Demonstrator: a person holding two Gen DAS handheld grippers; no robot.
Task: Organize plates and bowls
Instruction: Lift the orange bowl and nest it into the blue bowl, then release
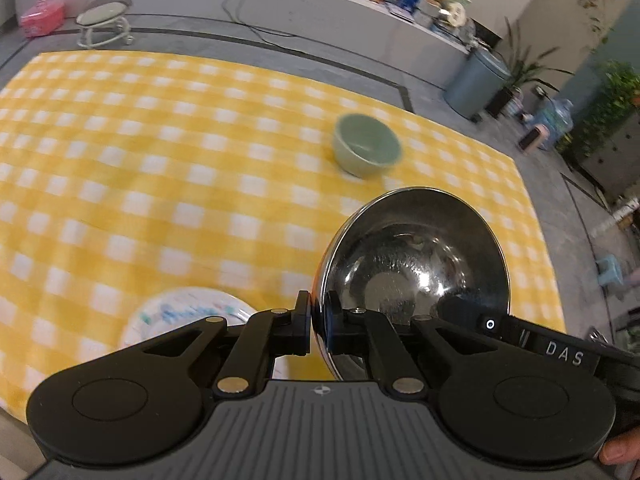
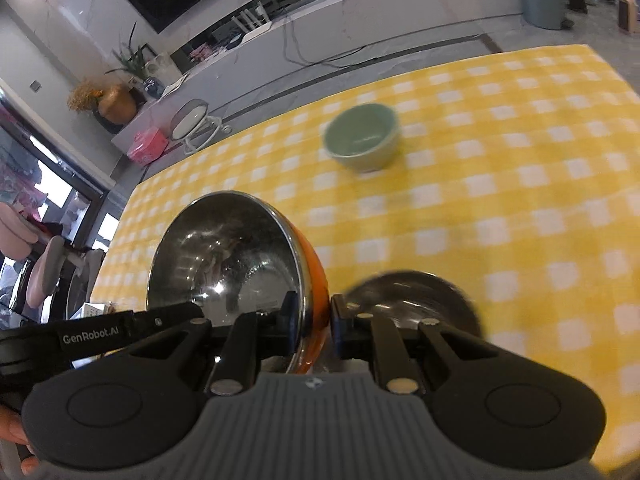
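Yellow-and-white checked cloth covers the tabletop. Near its far edge sits a green bowl. The left claw is clenched on the rim of a steel bowl, held lifted and tilted; the right claw grips the same bowl's rim, orange outside. A patterned plate and a dark bowl lie near the front edge.
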